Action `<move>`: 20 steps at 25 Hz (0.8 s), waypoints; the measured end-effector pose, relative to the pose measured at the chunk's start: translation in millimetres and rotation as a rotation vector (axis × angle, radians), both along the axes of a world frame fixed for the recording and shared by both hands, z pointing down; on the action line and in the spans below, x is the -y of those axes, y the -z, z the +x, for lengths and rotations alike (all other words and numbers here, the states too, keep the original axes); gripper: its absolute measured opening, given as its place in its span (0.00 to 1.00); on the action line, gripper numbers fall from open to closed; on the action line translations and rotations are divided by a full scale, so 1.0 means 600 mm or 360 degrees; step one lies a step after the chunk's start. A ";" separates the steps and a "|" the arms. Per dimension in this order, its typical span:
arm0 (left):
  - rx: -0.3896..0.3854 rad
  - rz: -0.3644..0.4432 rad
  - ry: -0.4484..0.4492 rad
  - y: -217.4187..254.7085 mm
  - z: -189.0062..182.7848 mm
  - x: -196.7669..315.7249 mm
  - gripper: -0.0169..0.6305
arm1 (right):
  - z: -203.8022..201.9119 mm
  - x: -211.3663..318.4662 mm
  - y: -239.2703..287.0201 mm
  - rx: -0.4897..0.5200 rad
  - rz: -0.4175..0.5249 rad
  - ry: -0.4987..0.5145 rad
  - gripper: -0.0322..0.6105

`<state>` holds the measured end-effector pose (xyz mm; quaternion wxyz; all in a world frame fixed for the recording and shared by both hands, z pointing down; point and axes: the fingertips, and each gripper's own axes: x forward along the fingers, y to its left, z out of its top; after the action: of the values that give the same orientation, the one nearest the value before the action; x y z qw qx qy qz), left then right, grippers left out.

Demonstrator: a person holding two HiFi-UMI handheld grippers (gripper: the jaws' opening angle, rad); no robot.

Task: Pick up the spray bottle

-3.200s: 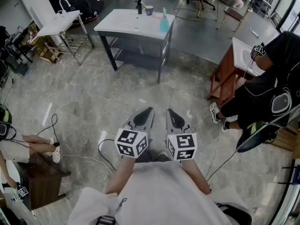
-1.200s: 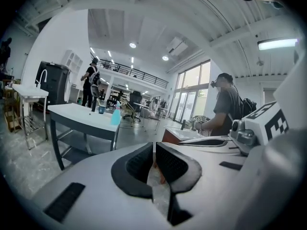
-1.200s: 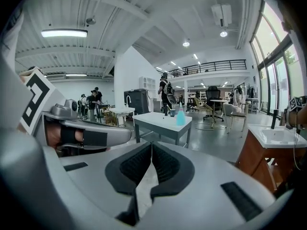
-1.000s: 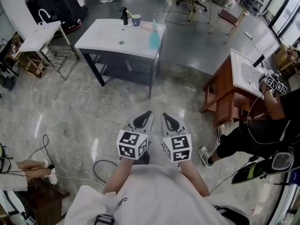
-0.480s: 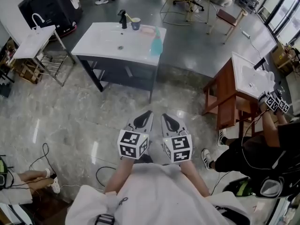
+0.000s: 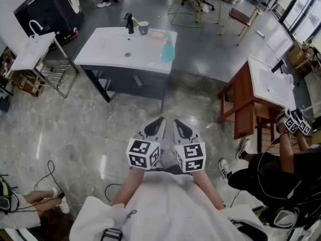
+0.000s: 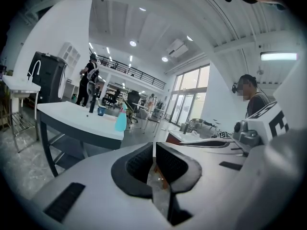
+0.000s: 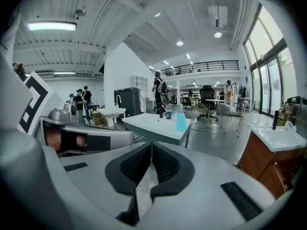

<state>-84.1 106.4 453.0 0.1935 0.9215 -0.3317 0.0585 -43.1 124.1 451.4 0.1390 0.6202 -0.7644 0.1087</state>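
In the head view, the white sink tabletop [image 6: 110,49] has drawn a little nearer my left gripper [image 6: 154,126] and right gripper [image 6: 181,127] over the last second. I judge I'm approaching, not yet reaching. The translucent teal plastic spray bottle [image 6: 167,49] stands on its near corner, well ahead of both.

Left gripper view: jaws pressed together, empty, with the bottle ahead-left.

Right gripper view: jaws together, empty. The bottle stands upright ahead, long axis vertical, nozzle direction too small to tell.

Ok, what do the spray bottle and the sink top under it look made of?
Spray bottle: probably plastic, a translucent blue-green tint with a paler head. Sink top: smooth white with the basin moulded in, likely ceramic or cast stone; I cannot tell which. Frame beneath: dark, matte, probably painted metal.
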 end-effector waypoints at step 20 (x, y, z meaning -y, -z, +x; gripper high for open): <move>-0.0001 0.0013 -0.0092 -0.002 0.021 0.042 0.09 | 0.013 0.059 0.017 -0.0031 0.0053 -0.0032 0.09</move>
<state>-71.7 81.3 454.0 0.1880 0.9314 -0.3052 0.0624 -35.1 88.9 441.5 0.1350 0.6312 -0.7583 0.0914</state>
